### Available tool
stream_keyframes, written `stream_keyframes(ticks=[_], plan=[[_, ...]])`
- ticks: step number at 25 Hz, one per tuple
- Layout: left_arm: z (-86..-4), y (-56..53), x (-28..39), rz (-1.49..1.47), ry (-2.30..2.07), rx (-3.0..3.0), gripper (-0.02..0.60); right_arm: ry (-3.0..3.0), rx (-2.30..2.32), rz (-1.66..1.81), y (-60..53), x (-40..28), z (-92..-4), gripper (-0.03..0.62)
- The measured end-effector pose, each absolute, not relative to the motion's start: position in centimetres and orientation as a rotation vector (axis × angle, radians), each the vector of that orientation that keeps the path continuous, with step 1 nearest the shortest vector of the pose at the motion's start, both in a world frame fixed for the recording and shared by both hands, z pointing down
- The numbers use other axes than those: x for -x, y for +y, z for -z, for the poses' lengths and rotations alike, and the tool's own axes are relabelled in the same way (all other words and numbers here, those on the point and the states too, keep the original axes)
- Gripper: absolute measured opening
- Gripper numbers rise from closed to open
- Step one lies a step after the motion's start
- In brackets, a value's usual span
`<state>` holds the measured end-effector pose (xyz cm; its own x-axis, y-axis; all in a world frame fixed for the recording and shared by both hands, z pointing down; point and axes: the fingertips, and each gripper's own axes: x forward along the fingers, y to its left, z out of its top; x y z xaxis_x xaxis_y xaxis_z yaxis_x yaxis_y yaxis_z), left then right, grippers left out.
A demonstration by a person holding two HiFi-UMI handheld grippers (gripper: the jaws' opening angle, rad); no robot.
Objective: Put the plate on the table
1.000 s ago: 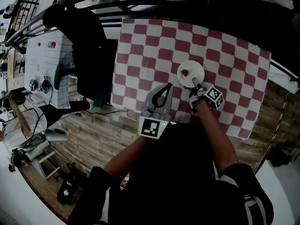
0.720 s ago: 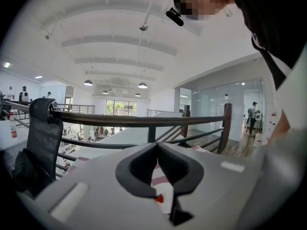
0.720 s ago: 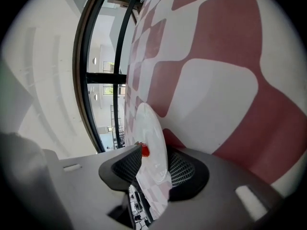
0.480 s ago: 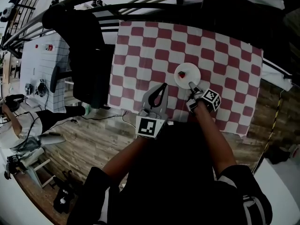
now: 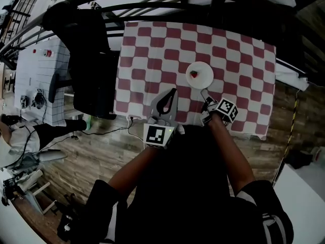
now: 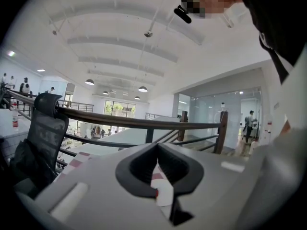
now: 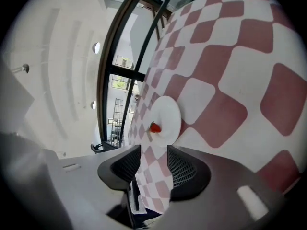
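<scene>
Plate: round white plate (image 5: 203, 73), on the red-and-white checked table (image 5: 238, 60).
Your right gripper (image 7: 153, 163): wide, empty, near the plate.
Your left gripper (image 6: 157, 147): pinched together, empty.
Room: brown wooden floor (image 5: 101, 149).

The table (image 5: 152, 50) is covered from edge to edge by a red-and-white checked cloth (image 5: 238, 60), spread flat. One round white plate (image 5: 204, 76) rests on the cloth near the middle, a little to the right, with open checks all around it.
</scene>
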<state>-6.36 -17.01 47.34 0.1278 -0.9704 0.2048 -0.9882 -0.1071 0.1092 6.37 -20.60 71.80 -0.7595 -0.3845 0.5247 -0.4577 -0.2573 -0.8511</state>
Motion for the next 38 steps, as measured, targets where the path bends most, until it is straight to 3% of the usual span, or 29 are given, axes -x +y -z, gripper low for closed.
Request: stream_keyframes(ticks=[4, 12, 21, 38], plan=[[-46.7, -15.0, 6.9, -0.064, -1.920, -2.180, 0.009, -1.987, -1.051, -2.177, -18.4, -4.9, -67.2, 0.163], [-44.9, -12.3, 6.9, 0.011, -1.850, -2.257, 0.009, -2.154, -1.034, -2.240, -15.1, -2.4, -59.6, 0.017], [-43.3, -9.5, 7.1, 0.071, -1.802, -2.269, 0.009, -2.350, -1.103, -1.960, -11.2, -1.8, -51.6, -0.002], [-40.4, -5.4, 5.7, 0.107, -1.786, -2.350, 0.009, -2.633, -1.419, -0.705, -6.7, -3.2, -41.7, -0.002]])
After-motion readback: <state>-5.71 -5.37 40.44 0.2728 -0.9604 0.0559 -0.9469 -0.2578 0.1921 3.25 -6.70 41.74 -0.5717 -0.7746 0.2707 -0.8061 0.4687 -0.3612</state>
